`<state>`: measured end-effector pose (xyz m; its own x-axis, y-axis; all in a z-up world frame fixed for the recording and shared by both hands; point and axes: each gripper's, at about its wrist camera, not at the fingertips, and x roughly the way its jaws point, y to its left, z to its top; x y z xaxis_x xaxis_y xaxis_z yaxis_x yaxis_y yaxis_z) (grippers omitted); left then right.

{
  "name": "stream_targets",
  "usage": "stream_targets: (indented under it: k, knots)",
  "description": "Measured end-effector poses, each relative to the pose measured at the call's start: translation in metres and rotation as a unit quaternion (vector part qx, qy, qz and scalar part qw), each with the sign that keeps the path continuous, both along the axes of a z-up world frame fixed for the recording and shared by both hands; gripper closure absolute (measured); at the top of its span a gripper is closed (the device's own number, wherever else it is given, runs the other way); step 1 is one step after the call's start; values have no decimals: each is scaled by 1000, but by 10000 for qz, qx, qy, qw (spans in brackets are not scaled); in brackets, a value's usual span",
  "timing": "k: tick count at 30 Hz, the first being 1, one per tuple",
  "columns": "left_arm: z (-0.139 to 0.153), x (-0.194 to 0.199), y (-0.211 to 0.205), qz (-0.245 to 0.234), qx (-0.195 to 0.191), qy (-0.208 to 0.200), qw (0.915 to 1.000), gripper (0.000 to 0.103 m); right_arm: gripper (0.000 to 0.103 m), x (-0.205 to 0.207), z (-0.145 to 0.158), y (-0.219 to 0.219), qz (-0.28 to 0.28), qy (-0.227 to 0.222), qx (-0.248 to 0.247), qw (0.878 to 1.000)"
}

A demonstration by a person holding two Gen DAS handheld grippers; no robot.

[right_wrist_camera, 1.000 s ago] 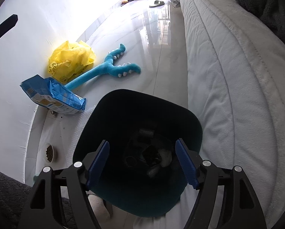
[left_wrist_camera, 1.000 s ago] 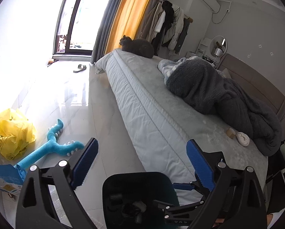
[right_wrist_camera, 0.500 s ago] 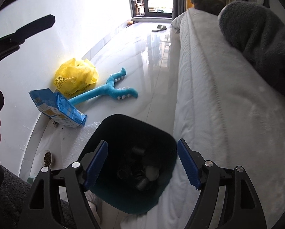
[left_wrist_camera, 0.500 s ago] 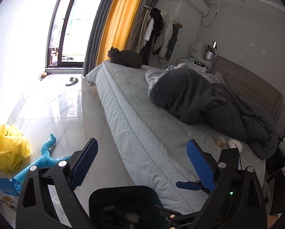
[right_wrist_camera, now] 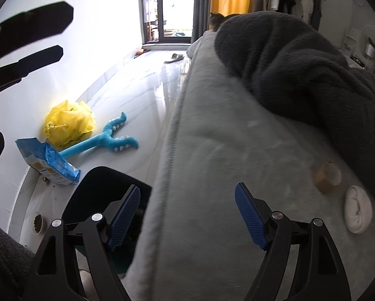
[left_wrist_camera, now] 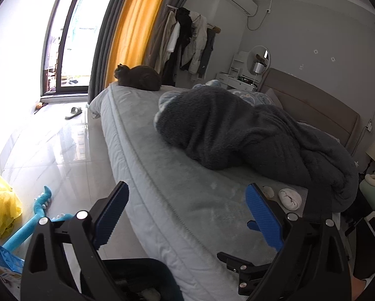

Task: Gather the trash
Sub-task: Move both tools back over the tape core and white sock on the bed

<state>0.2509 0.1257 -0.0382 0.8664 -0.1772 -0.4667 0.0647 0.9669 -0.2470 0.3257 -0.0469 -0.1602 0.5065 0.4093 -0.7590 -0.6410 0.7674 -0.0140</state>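
My left gripper (left_wrist_camera: pixel 187 213) is open and empty above the bed's near edge. My right gripper (right_wrist_camera: pixel 187 215) is open and empty over the grey bed (right_wrist_camera: pixel 212 175). A brown tape roll (right_wrist_camera: pixel 326 176) and a white balled sock (right_wrist_camera: pixel 358 209) lie on the bed to the right of the right gripper, beside the dark blanket (right_wrist_camera: pixel 300 70). In the left wrist view the roll (left_wrist_camera: pixel 268 191) and the sock (left_wrist_camera: pixel 290 199) lie just beyond the right finger. The dark bin (right_wrist_camera: pixel 99 190) stands on the floor by the bed, low in both views (left_wrist_camera: pixel 142 276).
On the floor by the wall lie a yellow plastic bag (right_wrist_camera: pixel 67 123), a blue packet (right_wrist_camera: pixel 47 163), a blue plush toy (right_wrist_camera: pixel 104 140) and a small food bowl (right_wrist_camera: pixel 38 222). A dark cat (left_wrist_camera: pixel 137 77) sits at the bed's far end. A slipper (left_wrist_camera: pixel 73 112) lies near the window.
Both grippers have risen and swung right, from over the bin to over the bed. The tape roll and sock have come into the right wrist view. Both stay open.
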Motion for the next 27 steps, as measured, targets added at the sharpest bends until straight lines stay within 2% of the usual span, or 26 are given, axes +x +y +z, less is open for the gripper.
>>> stream_targets:
  k: [8, 18, 27]
  knots:
    - [-4, 24, -39, -224, 2, 56, 9997, 7, 22, 17, 8, -50, -310, -275, -10, 9991]
    - [-13, 52, -88, -546, 71, 176, 9983, 7, 22, 44, 12, -115, -822, -322, 150, 9960]
    - [-26, 78, -127, -886, 138, 313, 9955, 8, 22, 65, 2, -159, -1148, -383, 92, 9926]
